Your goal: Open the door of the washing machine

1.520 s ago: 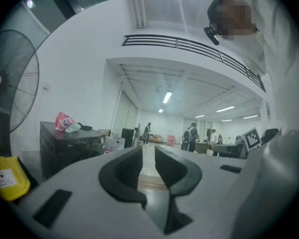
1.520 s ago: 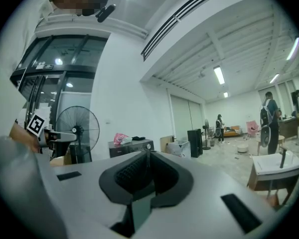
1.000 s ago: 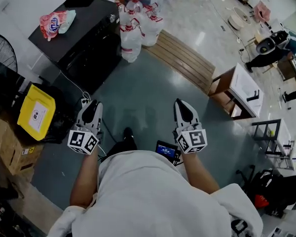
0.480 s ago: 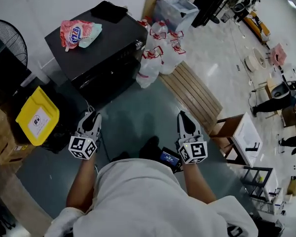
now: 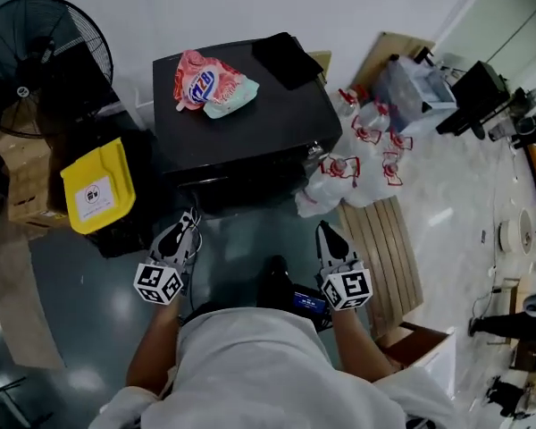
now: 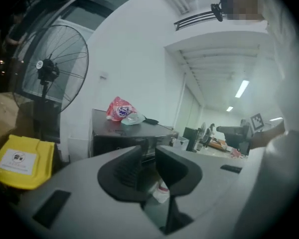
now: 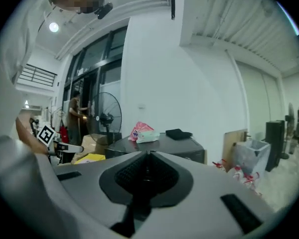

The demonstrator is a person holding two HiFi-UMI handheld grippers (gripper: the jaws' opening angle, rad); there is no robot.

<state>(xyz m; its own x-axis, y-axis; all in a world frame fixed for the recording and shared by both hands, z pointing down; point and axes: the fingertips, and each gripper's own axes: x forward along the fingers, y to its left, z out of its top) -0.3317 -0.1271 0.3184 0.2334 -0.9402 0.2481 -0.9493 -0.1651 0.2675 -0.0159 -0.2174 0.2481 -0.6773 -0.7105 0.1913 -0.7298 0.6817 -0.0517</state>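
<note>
The black washing machine [image 5: 241,119] stands against the white wall, straight ahead of both grippers. From above only a dark strip of its front [image 5: 246,184] shows, and I cannot make out the door. My left gripper [image 5: 180,231] hovers low in front of its left part, open with nothing between the jaws. My right gripper [image 5: 328,233] is level with it before the right part, shut and empty. The left gripper view shows the left gripper [image 6: 149,156] with the washing machine [image 6: 114,133] beyond it. The right gripper view shows the right gripper [image 7: 148,156] and the washing machine [image 7: 182,146].
A red pouch [image 5: 207,85] and a black cloth [image 5: 288,59] lie on the machine's top. A yellow bin [image 5: 96,186], a cardboard box [image 5: 22,172] and a standing fan [image 5: 36,47] are to the left. Tied plastic bags [image 5: 362,146] and a wooden pallet [image 5: 384,248] are to the right.
The view has swung left, so the machine moved from the upper left to straight ahead. Both grippers travelled with the turn and now point at its front.
</note>
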